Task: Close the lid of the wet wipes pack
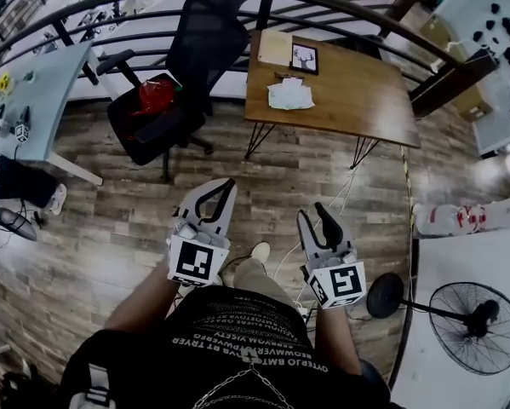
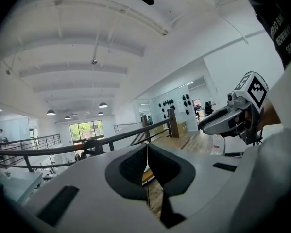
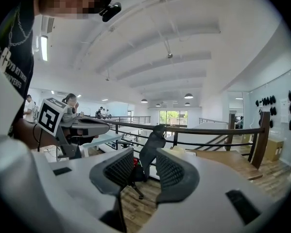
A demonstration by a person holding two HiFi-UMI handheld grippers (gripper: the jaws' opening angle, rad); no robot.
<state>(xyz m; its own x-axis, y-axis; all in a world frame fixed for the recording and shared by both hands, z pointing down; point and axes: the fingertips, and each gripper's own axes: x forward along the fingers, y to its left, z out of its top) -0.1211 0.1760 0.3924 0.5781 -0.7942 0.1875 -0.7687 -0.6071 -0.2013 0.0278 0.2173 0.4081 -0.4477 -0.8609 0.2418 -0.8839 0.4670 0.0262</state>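
Two grippers are held low in front of the person, well short of the wooden table [image 1: 348,100], with bare plank floor [image 1: 135,220] between them and it. The left gripper [image 1: 228,186] has its pads pressed together with nothing in them. The right gripper [image 1: 314,214] has its jaws a little apart and empty; the black office chair [image 1: 195,54] shows through the gap. Each carries a cube with a black-and-white square marker.

The wet wipes pack [image 1: 289,95] lies as a small white shape near the middle of the table, far from both grippers. It is too small to tell how its lid stands. Behind it, at the table's far edge, are a pale sheet [image 1: 275,48] and a dark framed picture [image 1: 304,59] of a deer's head, side by side.

The office chair stands just left of the table with something red [image 1: 152,97] on its seat. A curved black railing [image 1: 340,2] runs behind chair and table. Thin cables [image 1: 344,196] trail across the floor from the table's near legs. A floor fan [image 1: 476,315] lies on a white surface at the person's right, and a white board [image 1: 493,24] dotted with black objects stands beyond the table.

The person's black shirt [image 1: 237,335] has rows of white lettering, which I cannot read with any certainty.
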